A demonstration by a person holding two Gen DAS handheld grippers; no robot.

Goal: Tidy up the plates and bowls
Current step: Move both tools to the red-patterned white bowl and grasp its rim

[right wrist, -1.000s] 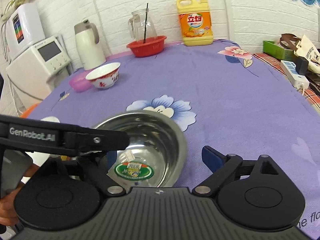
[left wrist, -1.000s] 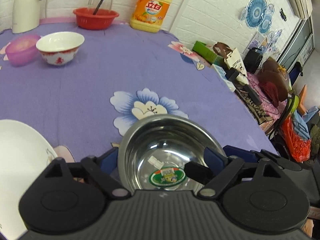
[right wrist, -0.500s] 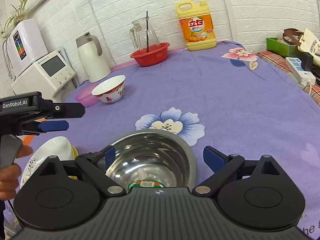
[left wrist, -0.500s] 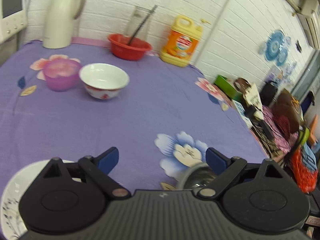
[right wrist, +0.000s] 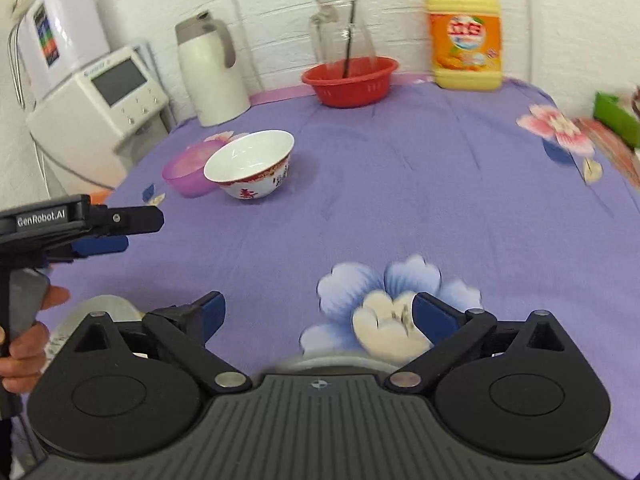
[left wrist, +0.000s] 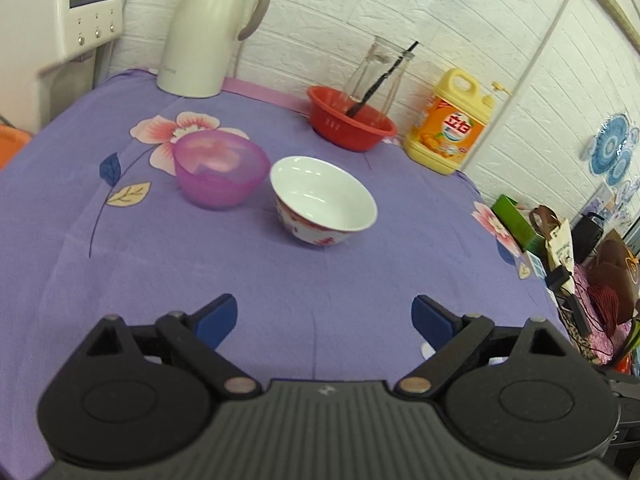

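A white bowl with red pattern [left wrist: 324, 200] stands mid-table, with a translucent purple bowl [left wrist: 222, 172] just to its left. Both also show in the right wrist view: the white bowl [right wrist: 252, 164] and the purple bowl [right wrist: 188, 170]. My left gripper [left wrist: 324, 320] is open and empty, held above the cloth short of the white bowl; it also shows from the side in the right wrist view [right wrist: 120, 232]. My right gripper [right wrist: 318, 316] is open and empty. The steel bowl's rim [right wrist: 332, 362] peeks out just under it. A white plate [right wrist: 104, 308] lies at lower left.
At the back stand a white thermos [left wrist: 208, 28], a red basin [left wrist: 352, 124] holding a glass jug, and a yellow detergent bottle [left wrist: 452, 124]. A white appliance [right wrist: 100, 108] sits off the table's left. Clutter lies beyond the right edge [left wrist: 560, 248].
My left gripper has lifted away from the steel bowl and swung toward the white and purple bowls. My right gripper has risen and tilted up, so the steel bowl has dropped almost out of view.
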